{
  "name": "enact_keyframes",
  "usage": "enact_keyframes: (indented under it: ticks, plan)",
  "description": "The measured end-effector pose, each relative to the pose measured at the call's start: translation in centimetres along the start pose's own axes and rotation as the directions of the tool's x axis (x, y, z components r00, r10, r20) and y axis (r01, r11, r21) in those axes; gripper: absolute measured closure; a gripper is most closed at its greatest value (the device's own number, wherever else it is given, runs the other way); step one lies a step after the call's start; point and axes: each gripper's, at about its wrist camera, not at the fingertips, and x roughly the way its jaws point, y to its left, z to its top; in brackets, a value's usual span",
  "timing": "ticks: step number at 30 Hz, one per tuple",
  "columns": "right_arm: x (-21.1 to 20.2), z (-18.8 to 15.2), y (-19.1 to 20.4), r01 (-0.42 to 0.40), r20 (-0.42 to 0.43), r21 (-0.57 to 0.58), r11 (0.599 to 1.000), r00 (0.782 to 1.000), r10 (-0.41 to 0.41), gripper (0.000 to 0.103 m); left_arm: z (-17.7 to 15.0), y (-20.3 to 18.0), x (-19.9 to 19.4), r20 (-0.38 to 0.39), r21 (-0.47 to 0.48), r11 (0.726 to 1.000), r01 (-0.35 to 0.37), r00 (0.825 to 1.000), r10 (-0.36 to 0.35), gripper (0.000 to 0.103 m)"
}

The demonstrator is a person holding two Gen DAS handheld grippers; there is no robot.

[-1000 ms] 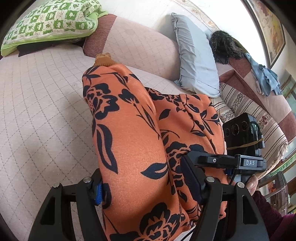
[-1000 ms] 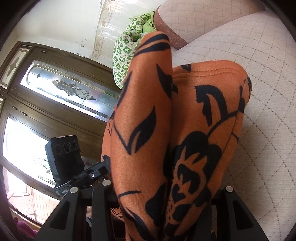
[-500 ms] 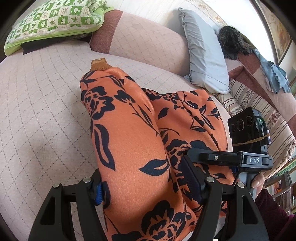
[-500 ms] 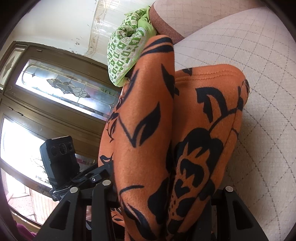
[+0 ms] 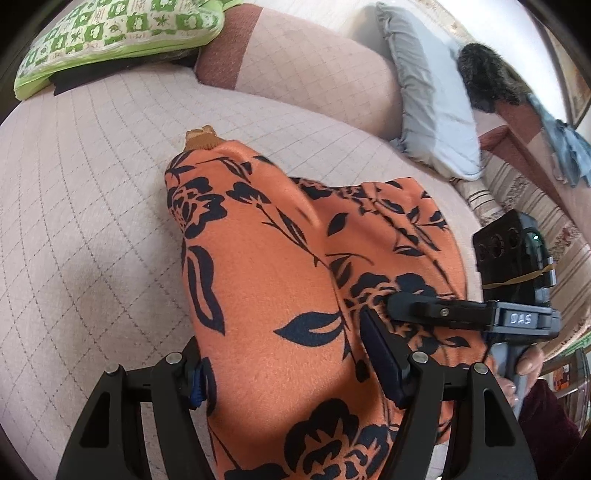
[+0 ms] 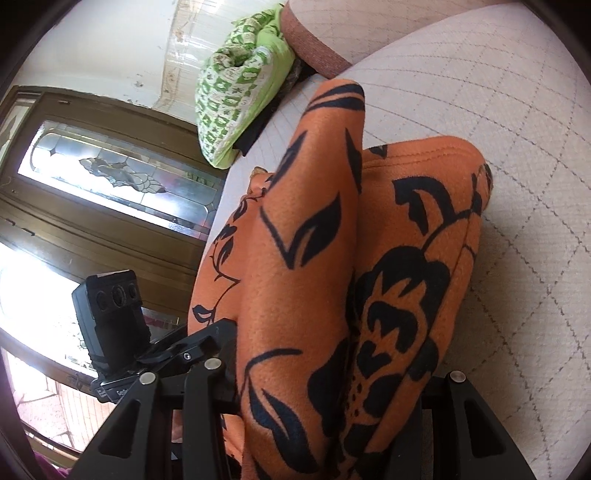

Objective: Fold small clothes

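Observation:
An orange garment (image 5: 258, 258) with a black flower print hangs bunched over the pale quilted sofa seat (image 5: 92, 221), its far end resting on the seat. My left gripper (image 5: 288, 369) is shut on a thick fold of it, and the fabric fills the gap between the pads. To the right, the right gripper (image 5: 436, 310) grips the same garment, with a person's hand on its handle. In the right wrist view the garment (image 6: 314, 258) fills the space between my right gripper's (image 6: 332, 369) fingers. The left gripper (image 6: 192, 350) shows at the lower left.
A green and white patterned pillow (image 5: 110, 33) lies at the seat's far left. A grey pillow (image 5: 432, 110) leans on the backrest, with a dark furry thing (image 5: 487, 77) and a blue cloth (image 5: 561, 147) beyond. A glazed wooden door (image 6: 110, 173) stands past the sofa's edge.
Both grippers keep hold of the garment. The left one has dipped toward the seat, so the garment sits lower. The right one has shifted sideways, bringing the green pillow further into view.

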Motion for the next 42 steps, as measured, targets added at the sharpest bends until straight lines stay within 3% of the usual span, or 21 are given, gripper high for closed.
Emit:
enact_keyframes:
  ticks: [9,20,26,30,36,42]
  plan:
    - [0.4,0.0,-0.2,0.063,-0.028,0.051,0.997,0.998,-0.062,0.046,-0.2,0.9,1.0,-0.043,-0.039,0.998,-0.048,0.998,0.046,0.028]
    - [-1.4,-0.9,1.0,0.118,-0.013,0.006,0.993,0.993,-0.118,0.046,0.0,0.2,1.2,-0.039,-0.074,0.993,-0.087,0.996,0.085,0.028]
    - [-3.6,-2.0,2.7,0.202,0.029,-0.062,0.977,0.979,-0.200,0.045,-0.6,0.3,0.5,-0.028,-0.090,0.991,-0.103,0.995,0.100,0.028]
    - [-5.3,-3.0,4.4,0.289,0.086,-0.136,0.948,0.956,-0.279,0.045,-0.9,0.1,-0.2,-0.008,-0.079,0.988,-0.131,0.991,0.130,0.028]
    - [-7.2,-4.1,6.8,0.364,0.190,-0.217,0.906,0.926,-0.327,0.045,-1.4,-0.6,-1.8,0.042,-0.044,0.979,-0.199,0.979,0.201,0.028]
    - [-7.3,-5.0,9.2,0.355,0.264,-0.295,0.887,0.923,-0.282,0.045,-1.8,-1.4,-4.2,0.135,-0.002,0.955,-0.297,0.946,0.295,0.028]
